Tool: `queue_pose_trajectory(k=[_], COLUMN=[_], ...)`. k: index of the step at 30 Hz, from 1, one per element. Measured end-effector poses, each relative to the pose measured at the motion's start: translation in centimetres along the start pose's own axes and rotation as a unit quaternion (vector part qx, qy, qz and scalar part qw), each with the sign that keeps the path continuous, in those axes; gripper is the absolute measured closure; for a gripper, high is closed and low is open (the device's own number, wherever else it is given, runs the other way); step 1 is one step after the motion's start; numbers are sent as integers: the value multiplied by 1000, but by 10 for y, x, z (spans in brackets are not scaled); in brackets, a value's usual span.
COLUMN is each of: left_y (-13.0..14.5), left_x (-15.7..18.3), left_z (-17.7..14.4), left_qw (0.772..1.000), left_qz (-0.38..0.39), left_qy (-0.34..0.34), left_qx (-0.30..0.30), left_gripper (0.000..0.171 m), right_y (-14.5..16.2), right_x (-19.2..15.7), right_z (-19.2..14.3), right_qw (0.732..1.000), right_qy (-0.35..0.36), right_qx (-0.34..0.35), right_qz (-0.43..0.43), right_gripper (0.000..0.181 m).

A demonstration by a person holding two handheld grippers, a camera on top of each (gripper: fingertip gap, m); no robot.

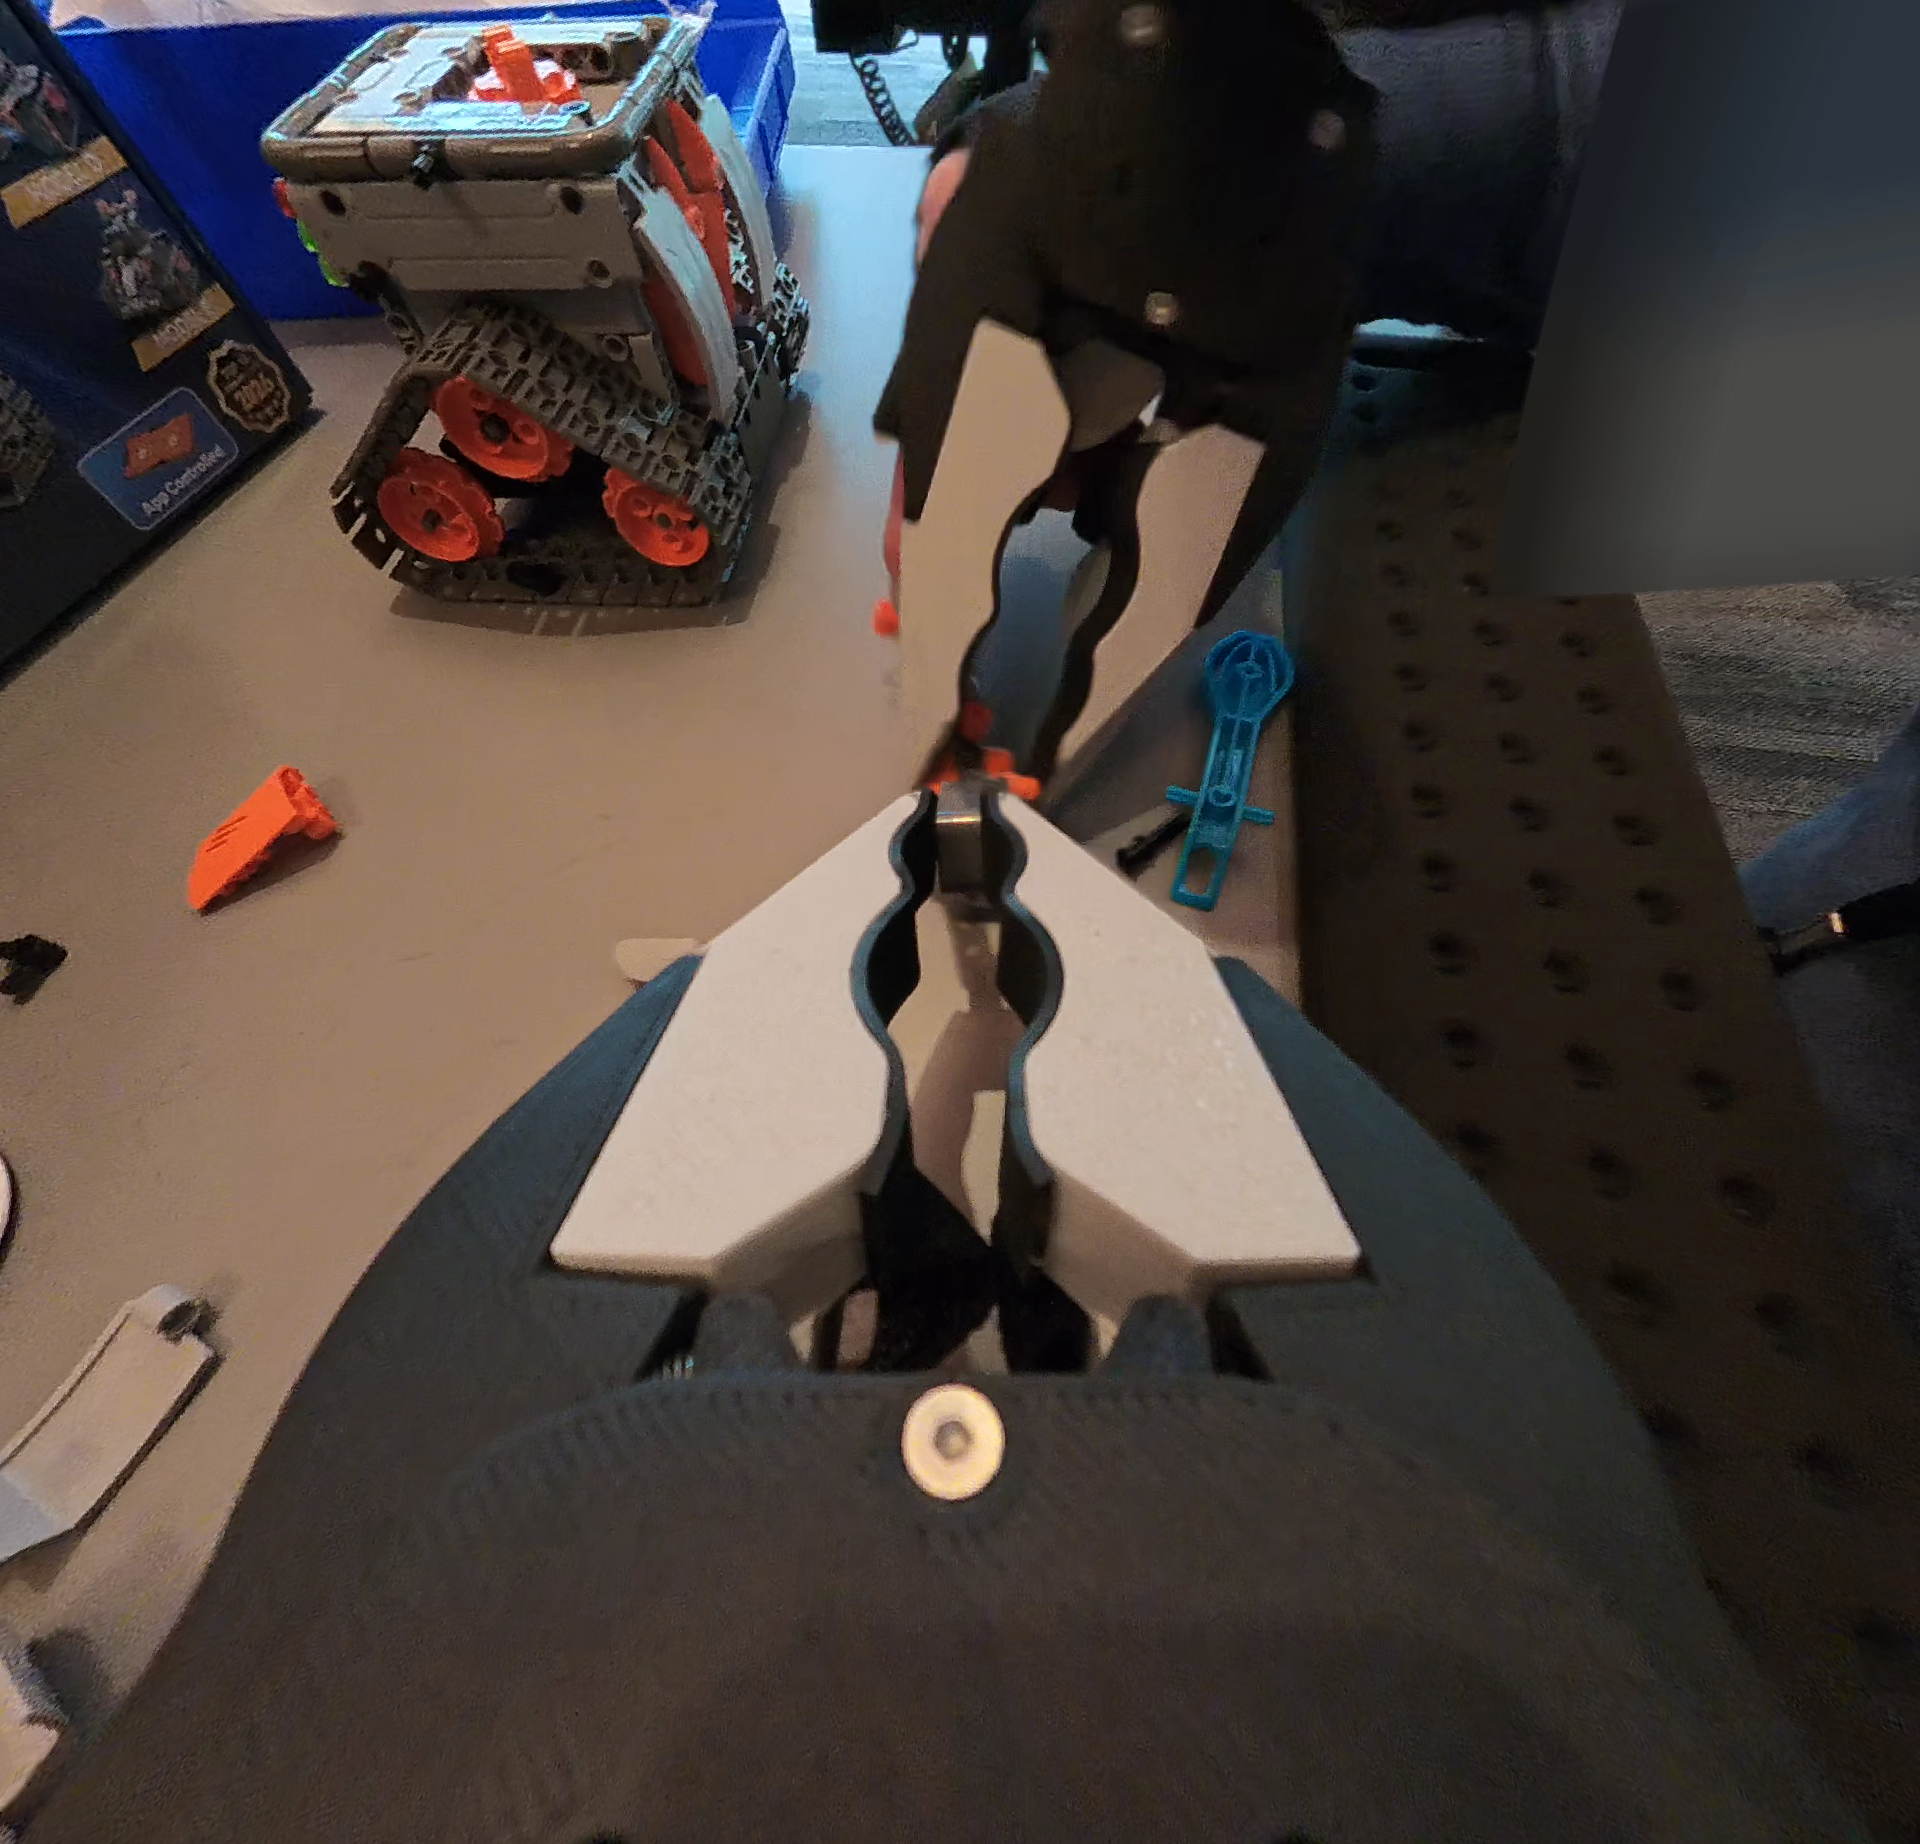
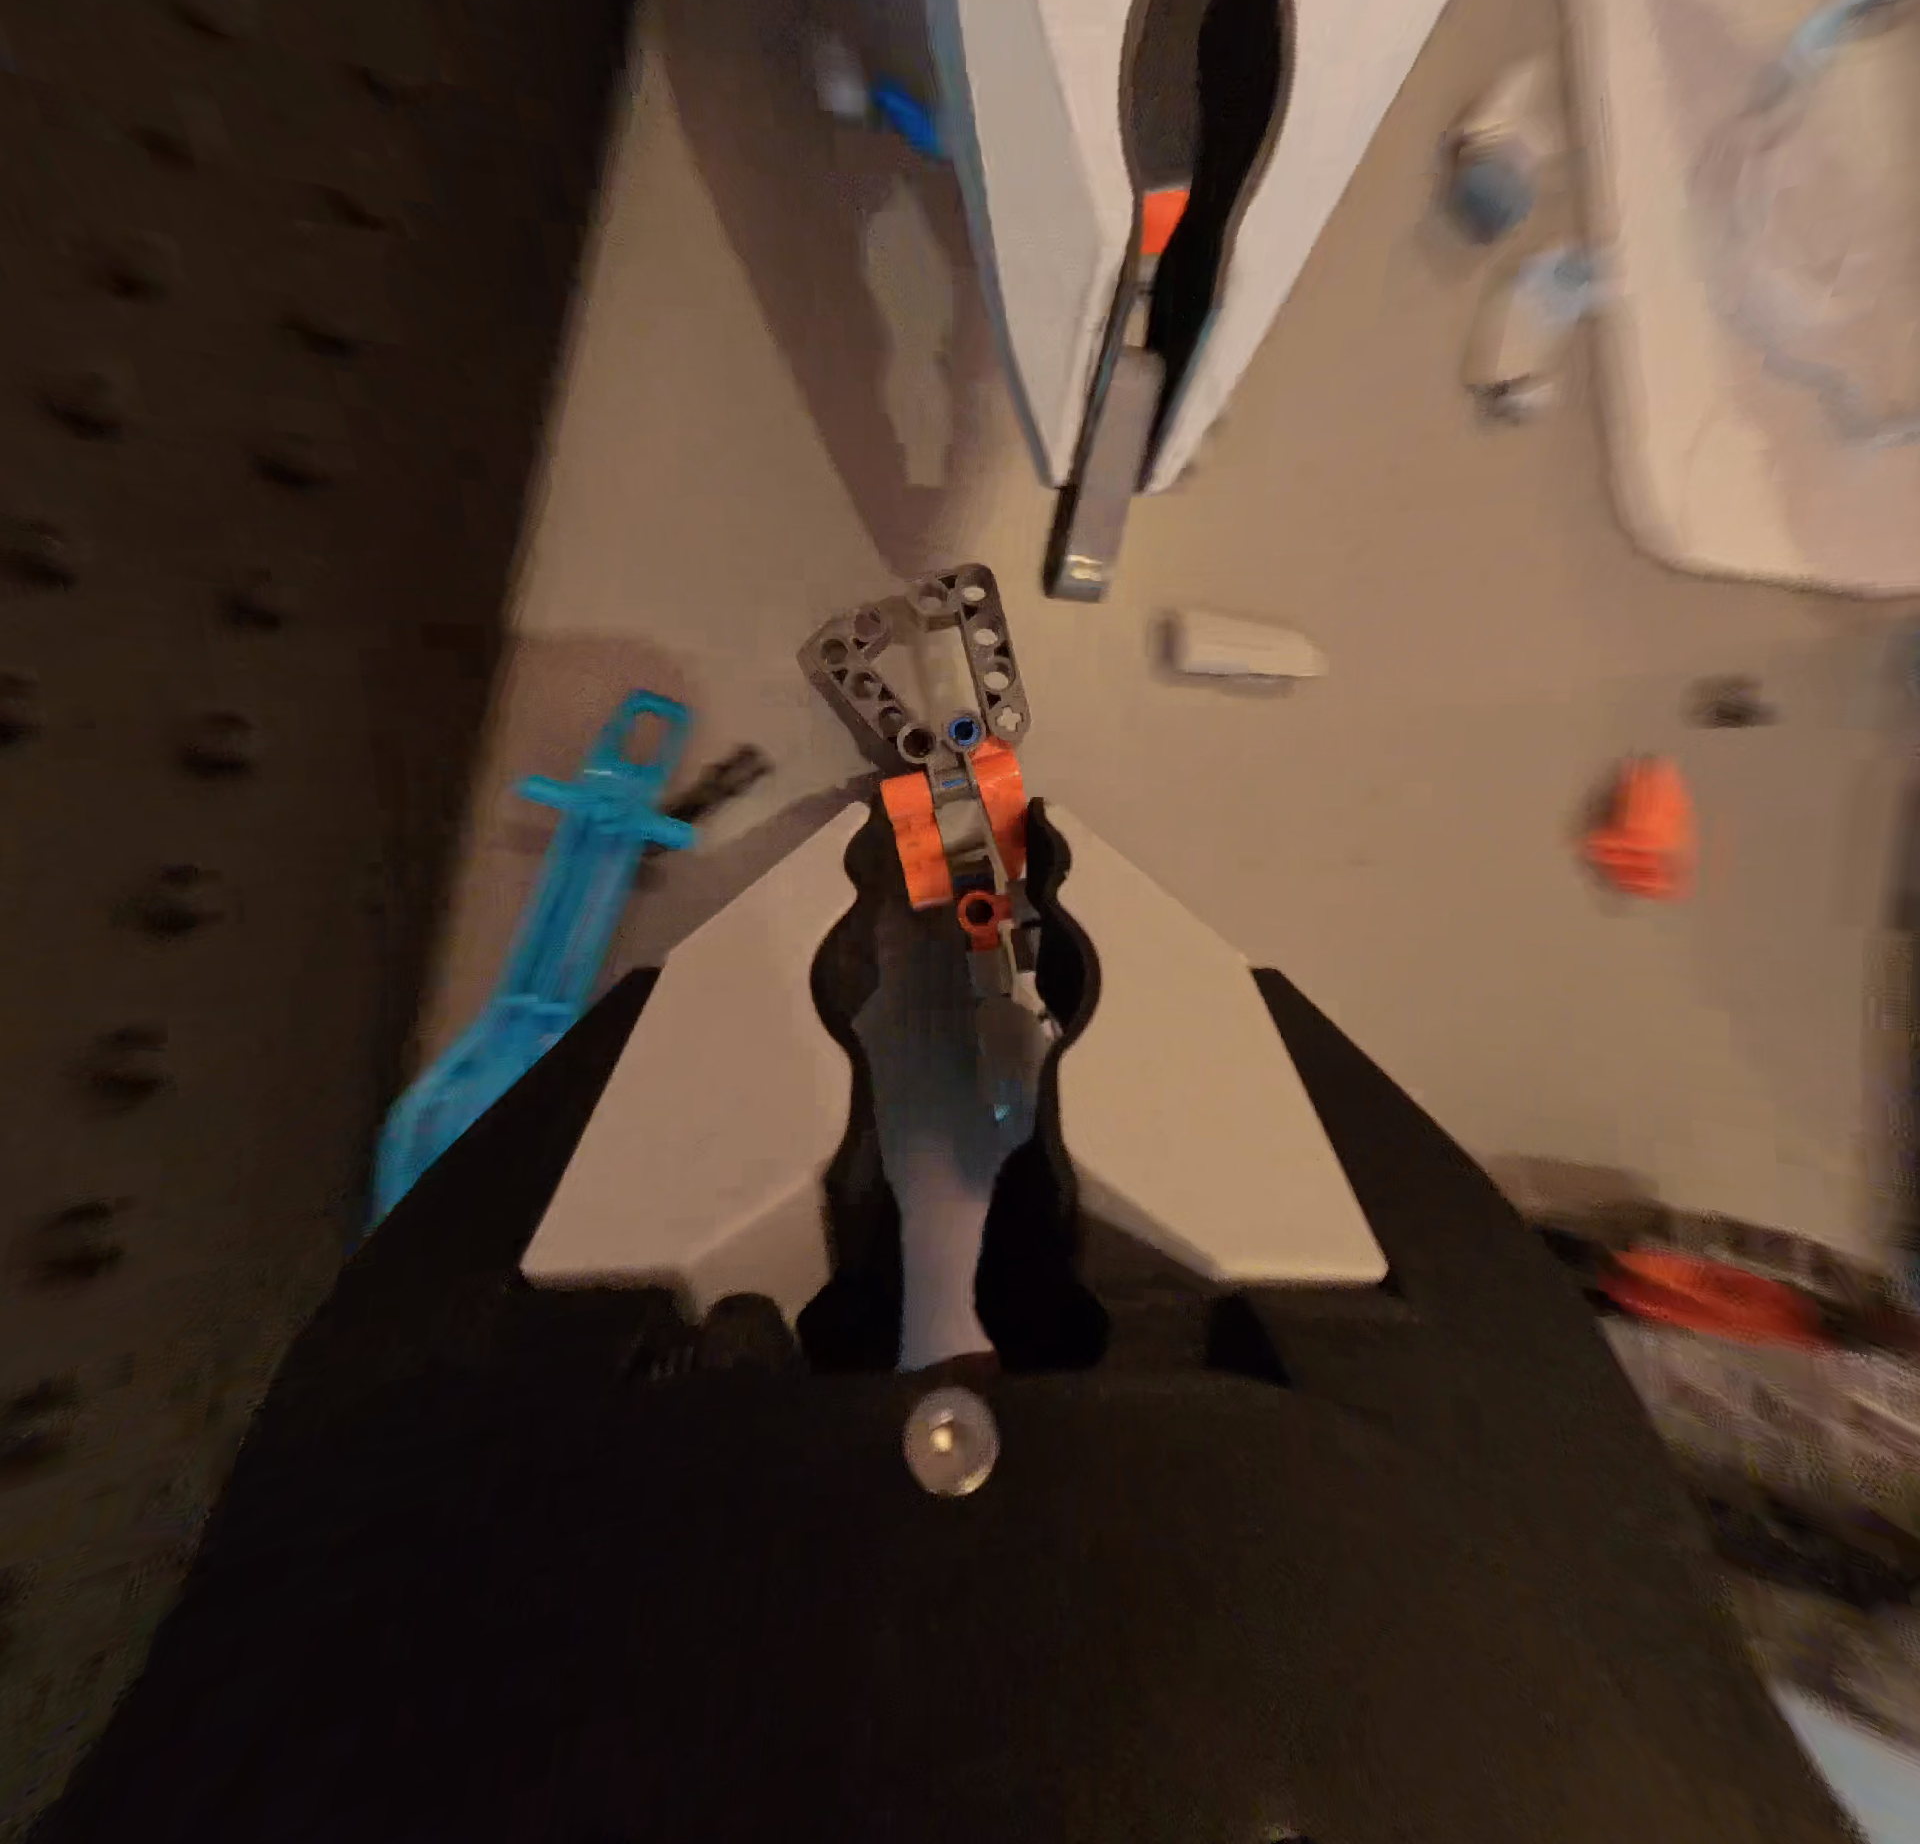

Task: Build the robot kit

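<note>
The grey surface [image 1: 540, 963] is carrying a blue bin [image 1: 717, 80] at the far left, shown only in the left wrist view, and in front of it a tracked model [image 1: 540, 340] in grey with orange wheels is standing, with a dark box [image 1: 114, 360] beside it. A dark perforated board [image 1: 1538, 911] is lying along the surface's right edge in that view and along the left in the right wrist view. The left gripper [image 1: 961, 818] is clenching its fingers on a grey bar [image 1: 961, 844], whose long axis is running along the fingers and pointing forward past the tips; the right wrist view is showing this bar [image 2: 1101, 485] sticking out of the tips, slanting toward the right gripper. The right gripper [image 2: 956, 838] is gripping an orange and grey assembly [image 2: 951, 828], which is pointing forward, its grey triangular frame [image 2: 914, 651] of holed beams projecting beyond the tips, just short of the bar's end; the left wrist view is showing only orange bits of it [image 1: 982, 755]. A blue tool [image 1: 1226, 766] is lying by the board. An orange piece [image 1: 260, 838] is lying apart on the surface.
</note>
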State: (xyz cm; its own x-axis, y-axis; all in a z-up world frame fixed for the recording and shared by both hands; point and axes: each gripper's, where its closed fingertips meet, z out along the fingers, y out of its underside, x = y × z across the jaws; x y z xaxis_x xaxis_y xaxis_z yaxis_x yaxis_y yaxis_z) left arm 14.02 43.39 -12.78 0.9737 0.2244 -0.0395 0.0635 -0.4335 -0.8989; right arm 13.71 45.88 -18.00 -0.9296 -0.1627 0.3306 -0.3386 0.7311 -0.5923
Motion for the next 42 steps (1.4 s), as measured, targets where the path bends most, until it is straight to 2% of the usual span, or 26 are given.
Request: queue_pose_trajectory(k=[1, 4, 6, 12, 16, 21, 24, 27, 30, 31, 35, 38, 41, 42], left_y=[1, 2, 5, 8, 10, 6, 5, 5, 6, 6, 11, 15, 14, 14], left_x=[-3, -8, -7, 9, 21, 20, 16, 12, 5, 2, -9, -13, -15, -15], left_z=[0, 5, 10, 19, 25, 24, 20, 16, 10, 8, 1, 1, 1, 1], left_qw=[1000, 1000, 999, 997, 995, 996, 998, 999, 999, 999, 997, 997, 997, 997], left_qz=[2, 9, 25, 75, 90, 83, 62, 47, 40, 41, 64, 63, 63, 65], left_qy=[-5, -16, -21, -17, -4, -6, -5, -9, -10, -13, -28, -25, -25, -27], left_qx=[0, -7, -18, -32, -41, -38, -29, -21, -15, -13, -23, -28, -26, -25], left_gripper=[166, 166, 166, 166, 166, 165, 166, 166, 166, 166, 166, 166, 166, 166], right_y=[2, 11, 7, 13, 9, 3, 3, 0, 0, 0, -7, 0, 4, 5], right_x=[14, 28, 23, 5, -16, -13, -12, -10, -4, 0, 8, 12, 17, 20], right_z=[-1, 0, 1, -14, -22, -33, -23, -10, -2, -3, -7, 3, 7, 7], right_qw=[996, 960, 953, 962, 974, 983, 985, 988, 991, 993, 996, 997, 996, 995], right_qy=[77, 217, 245, 219, 167, 140, 116, 90, 62, 58, 53, 61, 82, 91], right_qx=[-17, -79, -67, -68, -53, -22, -25, -22, -23, -24, -3, -20, -28, -28], right_qz=[-44, -159, -167, -148, -142, -117, -124, -126, -112, -102, -73, -44, -33, -26], right_gripper=[158, 158, 157, 153, 164, 157, 162, 181, 181, 179, 151, 145, 166, 167])
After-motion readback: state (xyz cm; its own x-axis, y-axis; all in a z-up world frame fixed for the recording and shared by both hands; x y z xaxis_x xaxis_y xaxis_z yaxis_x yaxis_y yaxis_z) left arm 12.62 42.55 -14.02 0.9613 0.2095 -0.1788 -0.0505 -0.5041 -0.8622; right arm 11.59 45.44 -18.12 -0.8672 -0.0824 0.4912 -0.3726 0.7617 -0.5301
